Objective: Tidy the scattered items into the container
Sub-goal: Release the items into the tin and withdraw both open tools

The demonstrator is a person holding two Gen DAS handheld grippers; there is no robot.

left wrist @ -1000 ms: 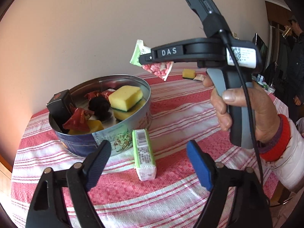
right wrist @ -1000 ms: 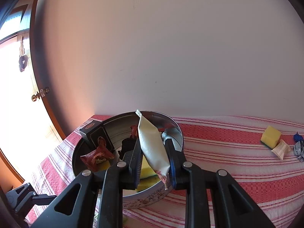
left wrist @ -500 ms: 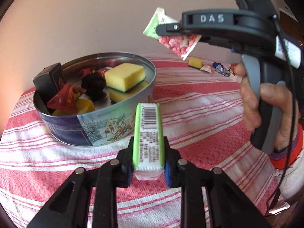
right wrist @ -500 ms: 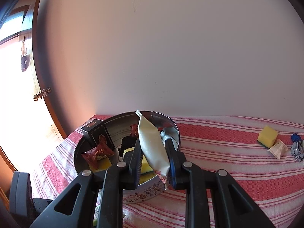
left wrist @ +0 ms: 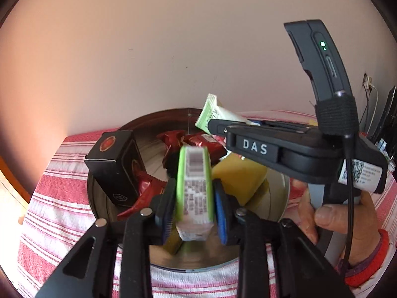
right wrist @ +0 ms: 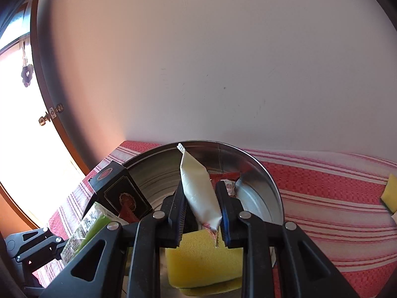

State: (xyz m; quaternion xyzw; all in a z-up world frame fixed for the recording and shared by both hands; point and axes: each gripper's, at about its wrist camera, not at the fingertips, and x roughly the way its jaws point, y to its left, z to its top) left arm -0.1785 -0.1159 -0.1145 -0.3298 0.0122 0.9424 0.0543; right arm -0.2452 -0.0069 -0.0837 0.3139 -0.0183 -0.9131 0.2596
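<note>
Green packet (left wrist: 194, 186), which lay on the striped worktop (left wrist: 57, 203) a second ago, now hangs over the round tin (right wrist: 263, 173); the left tool (left wrist: 193, 208) has just been opening, pads apart from it, so a drop seems begun. Right tool (right wrist: 202, 213), angled down above the tin, pinches a white sachet (right wrist: 198, 193).

Both grippers are matte black plastic with silver screw heads along the arms and triangular cutouts; the left gripper (left wrist: 194, 207) has blue pads (left wrist: 221, 214), same as the right gripper (right wrist: 201, 209). At right in the left wrist view, the other gripper's side reads "DAS" in white, with a white QR sticker, a thin black cable and a black tracker with a green light on top. The hand (left wrist: 340, 219) at lower right wears a white sleeve with red and purple cuffs.
</note>
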